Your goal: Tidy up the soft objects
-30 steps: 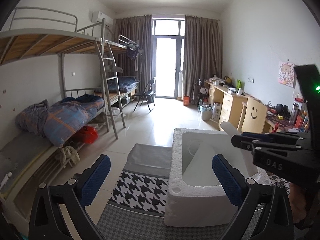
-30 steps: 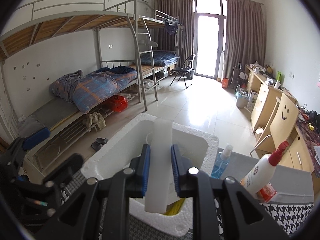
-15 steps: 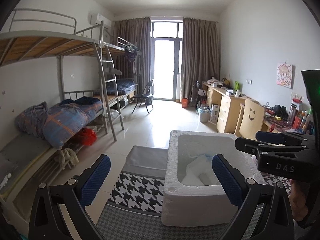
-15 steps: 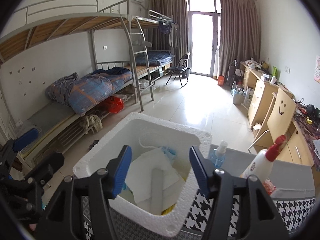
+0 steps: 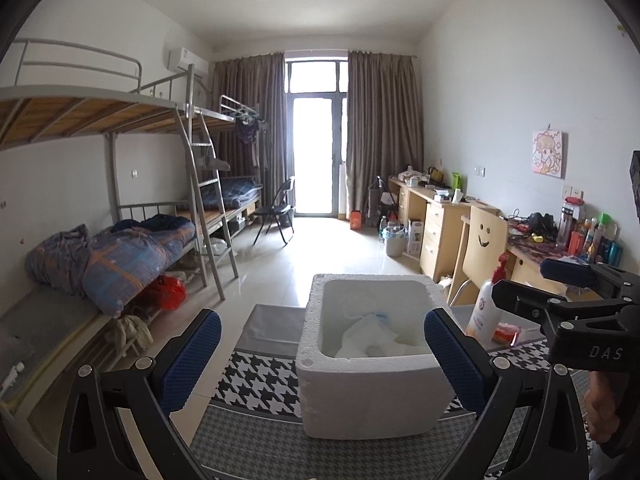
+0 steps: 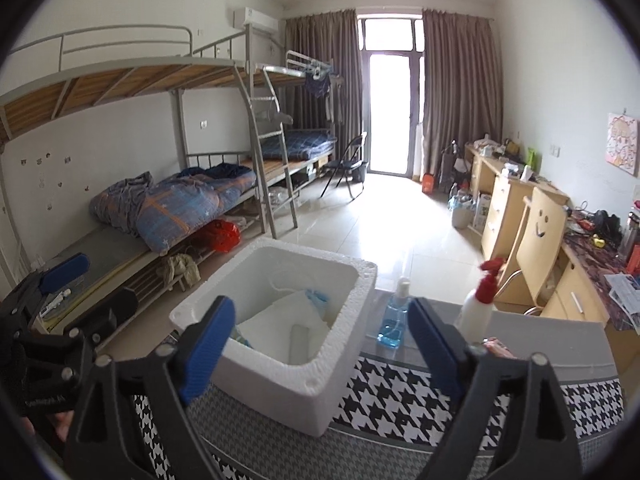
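Observation:
A white foam box (image 5: 360, 396) (image 6: 288, 384) stands on the houndstooth-covered table (image 6: 400, 392). In it lie crumpled white soft pieces (image 5: 368, 336) (image 6: 276, 312), a pale soft bar (image 6: 298, 342) and something light blue (image 6: 318, 300). My right gripper (image 6: 320, 308) hangs back from the box's near corner. Its jaws are opening wide and nothing is between them. It shows at the right edge of the left wrist view (image 5: 560, 292). My left gripper (image 5: 322, 320) is open and empty, in front of the box. It also shows at the left edge of the right wrist view (image 6: 60, 280).
A white spray bottle with a red trigger (image 6: 478, 304) (image 5: 486, 308) and a small bottle of blue liquid (image 6: 394, 320) stand right of the box. A red packet (image 5: 506, 332) lies by them. A smiley-backed chair (image 6: 540, 232) and desk are beyond; bunk beds (image 6: 180, 208) line the left wall.
My right gripper opened and let the pale bar drop into the foam box. Both grippers drew back from the box, which now looks smaller and farther off.

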{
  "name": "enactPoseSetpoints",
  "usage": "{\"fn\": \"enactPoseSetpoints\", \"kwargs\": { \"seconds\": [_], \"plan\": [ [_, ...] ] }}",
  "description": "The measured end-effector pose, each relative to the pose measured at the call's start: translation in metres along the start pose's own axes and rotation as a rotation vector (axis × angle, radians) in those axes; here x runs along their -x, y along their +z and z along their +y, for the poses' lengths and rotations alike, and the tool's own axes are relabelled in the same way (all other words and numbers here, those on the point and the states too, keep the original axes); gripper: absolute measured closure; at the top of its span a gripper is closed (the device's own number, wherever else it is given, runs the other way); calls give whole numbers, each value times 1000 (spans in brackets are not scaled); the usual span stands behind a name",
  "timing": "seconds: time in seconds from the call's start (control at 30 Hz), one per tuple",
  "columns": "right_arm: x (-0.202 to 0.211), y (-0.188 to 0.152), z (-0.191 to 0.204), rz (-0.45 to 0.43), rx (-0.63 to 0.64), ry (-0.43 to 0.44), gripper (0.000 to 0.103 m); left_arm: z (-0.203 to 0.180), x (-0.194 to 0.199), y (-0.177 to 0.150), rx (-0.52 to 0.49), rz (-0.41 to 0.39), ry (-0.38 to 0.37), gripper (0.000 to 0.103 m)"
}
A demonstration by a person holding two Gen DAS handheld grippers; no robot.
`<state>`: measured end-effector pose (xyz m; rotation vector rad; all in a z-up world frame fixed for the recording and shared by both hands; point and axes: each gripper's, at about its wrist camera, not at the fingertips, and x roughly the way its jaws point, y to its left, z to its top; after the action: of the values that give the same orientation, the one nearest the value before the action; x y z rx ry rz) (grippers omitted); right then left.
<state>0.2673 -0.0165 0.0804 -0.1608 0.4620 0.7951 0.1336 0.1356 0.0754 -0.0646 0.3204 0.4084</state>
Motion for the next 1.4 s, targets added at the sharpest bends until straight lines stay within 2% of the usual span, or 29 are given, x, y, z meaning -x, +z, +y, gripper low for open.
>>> {"fn": "enactPoseSetpoints", "kwargs": {
  "seconds": [0.37,0.67,1.4],
  "plan": [
    [61,-15,11,-93,17,4,4,-17,45,-2,-43,-53,-19,1],
    [99,-38,1,-152,-36,-11,2,-25,76,-11,-62,-83,-41,1],
    [149,-80,5,-252,-6,-74,2,-30,120,-35,-48,-163,-93,1]
  ]
}}
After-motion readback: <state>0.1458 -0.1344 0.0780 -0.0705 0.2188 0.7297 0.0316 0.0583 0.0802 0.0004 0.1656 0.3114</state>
